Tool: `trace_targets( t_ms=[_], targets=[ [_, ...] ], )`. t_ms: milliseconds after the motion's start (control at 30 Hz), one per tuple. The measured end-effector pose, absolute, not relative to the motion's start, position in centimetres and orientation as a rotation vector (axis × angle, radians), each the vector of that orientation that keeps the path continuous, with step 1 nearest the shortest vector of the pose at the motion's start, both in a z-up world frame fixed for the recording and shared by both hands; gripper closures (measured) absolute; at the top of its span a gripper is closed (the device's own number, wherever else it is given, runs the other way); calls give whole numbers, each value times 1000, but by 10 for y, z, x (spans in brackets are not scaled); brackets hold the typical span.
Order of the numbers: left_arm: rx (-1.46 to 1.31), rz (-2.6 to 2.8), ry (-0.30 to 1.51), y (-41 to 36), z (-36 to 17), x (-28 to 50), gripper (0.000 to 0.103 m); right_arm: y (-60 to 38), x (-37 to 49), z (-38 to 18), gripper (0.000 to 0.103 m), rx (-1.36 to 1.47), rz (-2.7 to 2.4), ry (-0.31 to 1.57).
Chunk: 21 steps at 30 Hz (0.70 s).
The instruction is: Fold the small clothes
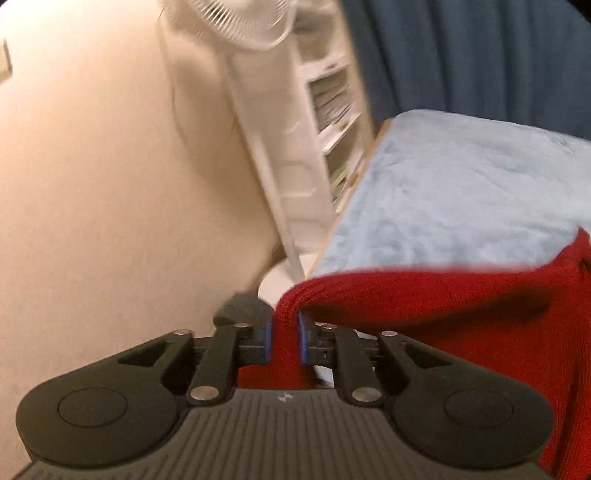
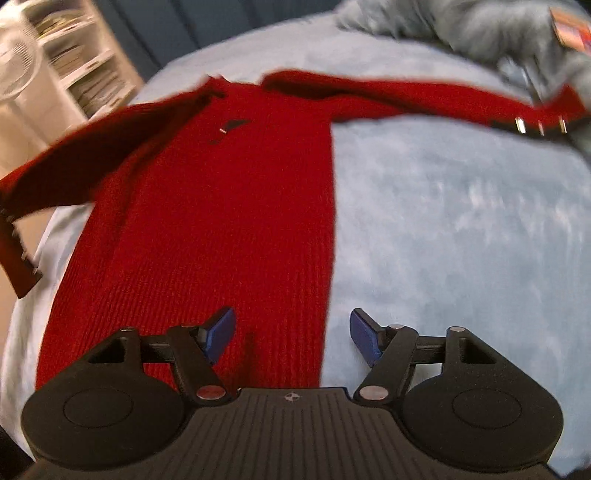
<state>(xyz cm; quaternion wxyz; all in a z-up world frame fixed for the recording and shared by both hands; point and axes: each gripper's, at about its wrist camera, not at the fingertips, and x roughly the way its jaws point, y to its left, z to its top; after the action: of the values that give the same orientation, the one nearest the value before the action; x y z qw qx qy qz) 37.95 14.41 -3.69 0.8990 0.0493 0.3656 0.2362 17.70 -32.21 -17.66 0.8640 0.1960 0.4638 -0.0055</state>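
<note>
Red knit sweater (image 2: 229,221) lies spread on light blue blanket (image 2: 443,240); long axis runs near to far, collar far; right sleeve stretched far right. Left tool (image 1: 285,341) pressed together, pinching left sleeve's edge (image 1: 286,306), lifted off blanket at left. Right tool (image 2: 291,336) spread, empty, hovering over near hem, right pad (image 2: 364,338) past sweater's right edge; nearer the body. White shelf unit (image 1: 332,110) far left holds stacked papers, indistinct.

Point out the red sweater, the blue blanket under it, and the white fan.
red sweater (image 2: 221,221): right wrist view, on the middle of its knitted body.
blue blanket (image 2: 461,229): right wrist view, on a bare patch beside the sweater.
white fan (image 1: 236,26): left wrist view, on its round grille.
</note>
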Motion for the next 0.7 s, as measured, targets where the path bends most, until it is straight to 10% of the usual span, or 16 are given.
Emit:
trace_targets(
  t_ms=[67,133,167,200,233,567,700],
  targets=[
    [11,393,799,149,-36,373,24,-321,177,-189,21,453,14,1040],
    [11,319,792,132,-44,348,0,-310,175,-201,19,472,64,1097],
    [27,294,781,122,-50,334,0,-301,172,-201,24,436,96,1078],
    [43,231,809,110,-61,316,0,-292,169,-199,70,371,129,1053],
    [53,174,858,99,-71,302,0,-285,169,-195,85,313,153,1054],
    [180,-151,1064,15,-155,149,0,-432,191,-144,86,293,-142,913],
    [196,-160,1099,4,-169,146,0,-447,195,-176,59,406,-274,967]
  ],
)
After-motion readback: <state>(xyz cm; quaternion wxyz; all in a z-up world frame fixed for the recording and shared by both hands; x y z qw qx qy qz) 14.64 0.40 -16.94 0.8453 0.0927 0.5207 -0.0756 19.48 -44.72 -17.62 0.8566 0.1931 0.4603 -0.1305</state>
